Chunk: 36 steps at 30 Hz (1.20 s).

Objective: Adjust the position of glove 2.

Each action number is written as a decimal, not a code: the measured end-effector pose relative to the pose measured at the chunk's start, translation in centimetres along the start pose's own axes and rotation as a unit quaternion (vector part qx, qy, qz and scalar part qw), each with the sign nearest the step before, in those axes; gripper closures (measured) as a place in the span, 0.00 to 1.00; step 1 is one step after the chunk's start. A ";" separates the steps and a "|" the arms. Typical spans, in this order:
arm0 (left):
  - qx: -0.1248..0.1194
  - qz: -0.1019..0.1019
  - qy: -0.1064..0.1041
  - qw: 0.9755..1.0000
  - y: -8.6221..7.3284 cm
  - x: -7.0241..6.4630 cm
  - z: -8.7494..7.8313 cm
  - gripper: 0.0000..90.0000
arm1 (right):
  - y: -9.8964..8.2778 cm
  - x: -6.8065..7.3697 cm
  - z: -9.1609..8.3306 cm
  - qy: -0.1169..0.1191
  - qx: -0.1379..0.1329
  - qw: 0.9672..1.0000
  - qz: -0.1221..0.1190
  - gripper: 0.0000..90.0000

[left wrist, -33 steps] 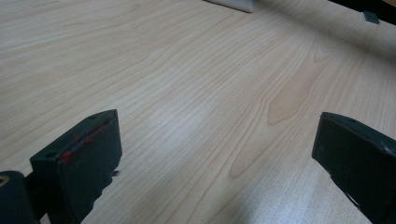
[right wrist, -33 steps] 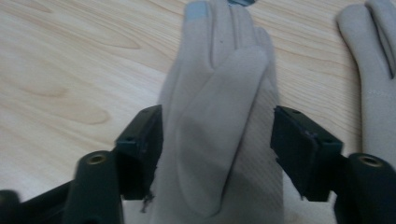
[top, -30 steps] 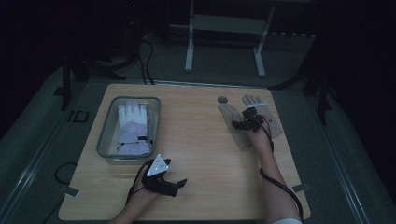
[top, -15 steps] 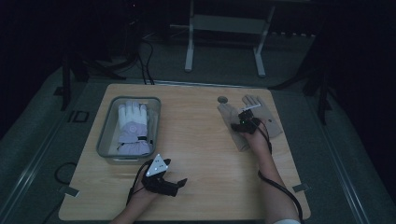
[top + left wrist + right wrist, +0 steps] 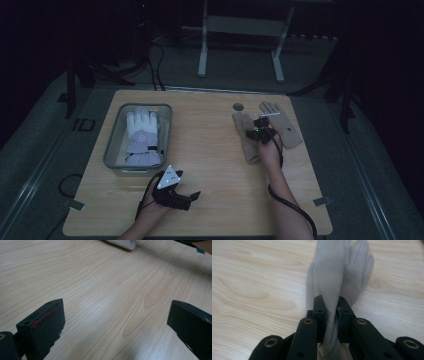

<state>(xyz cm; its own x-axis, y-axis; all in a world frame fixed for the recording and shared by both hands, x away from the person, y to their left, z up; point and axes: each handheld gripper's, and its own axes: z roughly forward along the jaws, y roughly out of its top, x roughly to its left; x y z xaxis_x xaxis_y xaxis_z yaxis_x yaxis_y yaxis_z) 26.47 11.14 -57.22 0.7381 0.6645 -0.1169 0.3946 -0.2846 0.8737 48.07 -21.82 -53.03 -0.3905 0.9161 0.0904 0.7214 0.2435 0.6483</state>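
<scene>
Two grey-beige gloves lie at the table's far right, one point(image 5: 246, 142) nearer the middle and one point(image 5: 286, 125) to its right. My right gripper point(image 5: 260, 131) sits between them. Its jaws have just been closing, and they are now shut on a raised fold of grey glove fabric point(image 5: 332, 270), pinched in my right gripper point(image 5: 332, 308). My left gripper point(image 5: 186, 197) rests low near the table's front edge. In its own view my left gripper point(image 5: 115, 325) stands open over bare wood with nothing between the jaws.
A clear plastic bin point(image 5: 111, 150) at the table's left holds a white and lavender glove point(image 5: 141, 132). A round cable hole point(image 5: 238, 106) is set in the tabletop behind the grey gloves. A metal stand point(image 5: 202, 45) and cables lie on the floor beyond the table.
The right gripper's jaws have closed onto the glove fabric, and that hand has shifted slightly. The left gripper has stayed where it was.
</scene>
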 end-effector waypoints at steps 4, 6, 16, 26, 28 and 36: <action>0.002 0.000 0.003 1.000 0.0 0.0 0.0 0.02 | 0.7 1.5 -1.2 0.015 -0.021 1.000 0.013 0.90; 0.001 0.001 0.002 1.000 0.0 -0.1 0.0 0.02 | 1.1 2.4 -2.1 0.018 -0.037 0.999 0.016 0.90; -0.001 0.010 0.004 1.000 0.0 -0.2 0.0 0.02 | 1.8 6.4 -5.8 0.013 -0.085 0.995 0.059 0.90; -0.001 0.010 0.005 1.000 -0.1 -0.2 0.0 0.02 | -0.4 9.4 -6.6 0.008 -0.100 0.992 0.081 0.89; -0.002 0.011 0.005 1.000 -0.1 -0.2 0.0 0.02 | -1.1 9.8 -6.2 0.003 -0.098 0.992 0.081 0.89; -0.001 0.011 0.002 1.000 -0.1 -0.3 0.1 0.02 | -4.2 10.8 -3.1 0.019 -0.069 0.991 0.112 0.89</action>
<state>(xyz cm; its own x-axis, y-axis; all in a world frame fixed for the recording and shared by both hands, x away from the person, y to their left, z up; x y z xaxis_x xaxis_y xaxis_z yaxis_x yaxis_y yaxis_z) 26.23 10.92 -57.35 0.7446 0.6604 -0.0969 0.3775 -0.2969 0.8771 39.03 -13.90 -52.50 -0.2519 0.9294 0.2699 0.7087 -0.0127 0.7054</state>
